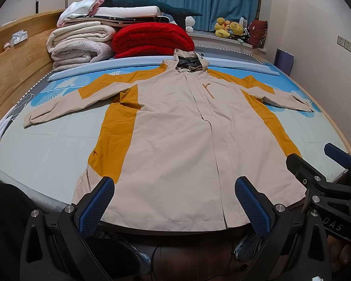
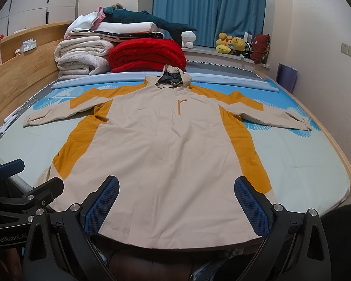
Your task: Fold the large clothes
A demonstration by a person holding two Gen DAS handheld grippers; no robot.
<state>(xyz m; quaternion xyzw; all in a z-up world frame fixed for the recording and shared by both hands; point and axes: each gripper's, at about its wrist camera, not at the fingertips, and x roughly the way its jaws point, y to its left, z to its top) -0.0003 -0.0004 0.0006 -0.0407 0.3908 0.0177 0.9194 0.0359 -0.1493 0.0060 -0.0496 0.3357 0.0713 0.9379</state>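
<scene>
The left gripper [image 1: 174, 201] hangs at the foot of the bed [image 1: 46, 154], its blue-padded fingers [image 1: 94, 207] spread wide apart with nothing between them. Straight ahead of it lies the jacket [image 1: 175, 135], beige with mustard panels, spread flat and front up, hem nearest the gripper and hood [image 1: 190, 62] at the far end. One sleeve [image 1: 65, 103] stretches out ahead and to the left of this gripper, the other sleeve [image 1: 285, 98] ahead and to the right. Beyond the hood, up and to the left, sit stacked blankets [image 1: 79, 46] and a red quilt [image 1: 152, 38]; further right are yellow plush toys [image 1: 229, 29] before a blue curtain [image 1: 203, 0].

The right gripper [image 2: 176, 202] is held just beside the left one, on its right, also at the hem. Its fingers [image 2: 251, 205] likewise stand wide apart, holding nothing, with the jacket's lower edge showing between them. Neither gripper touches the cloth.
</scene>
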